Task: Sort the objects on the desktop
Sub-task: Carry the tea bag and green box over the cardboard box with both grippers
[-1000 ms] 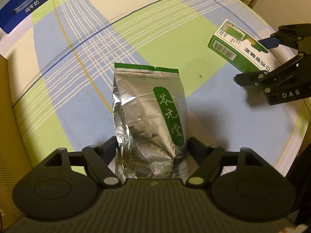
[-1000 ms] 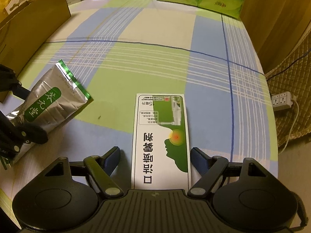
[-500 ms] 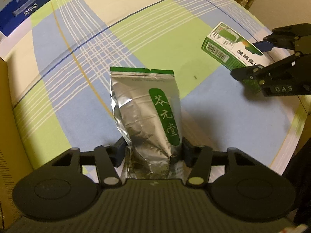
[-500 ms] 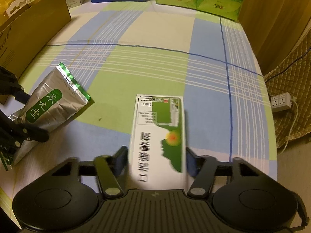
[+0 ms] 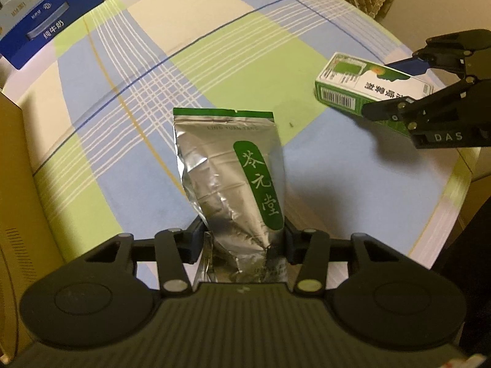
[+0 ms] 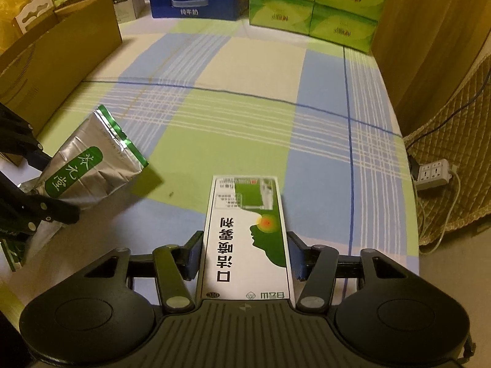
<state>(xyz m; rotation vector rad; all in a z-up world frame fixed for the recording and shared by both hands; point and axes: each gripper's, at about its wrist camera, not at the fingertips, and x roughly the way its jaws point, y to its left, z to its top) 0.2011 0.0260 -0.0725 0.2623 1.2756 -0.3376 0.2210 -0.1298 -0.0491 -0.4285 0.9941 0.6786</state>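
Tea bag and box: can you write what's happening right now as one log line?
left gripper: shut on silver tea bag | right gripper: shut on green-white box | both lifted above checked cloth

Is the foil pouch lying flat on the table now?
No, the left tongs hold the foil pouch lifted, casting a shadow on the tablecloth.

Crinkled shiny foil pouch (image 5: 227,178) with a glossy green label, smooth printed cardboard box (image 6: 245,239) (slight sheen), matt woven checked tablecloth (image 6: 245,116), matt black plastic grippers, left (image 5: 242,242) and right (image 6: 245,254), with ribbed bodies, plain brown cardboard carton (image 6: 61,61), glossy green tissue packs (image 6: 316,3).
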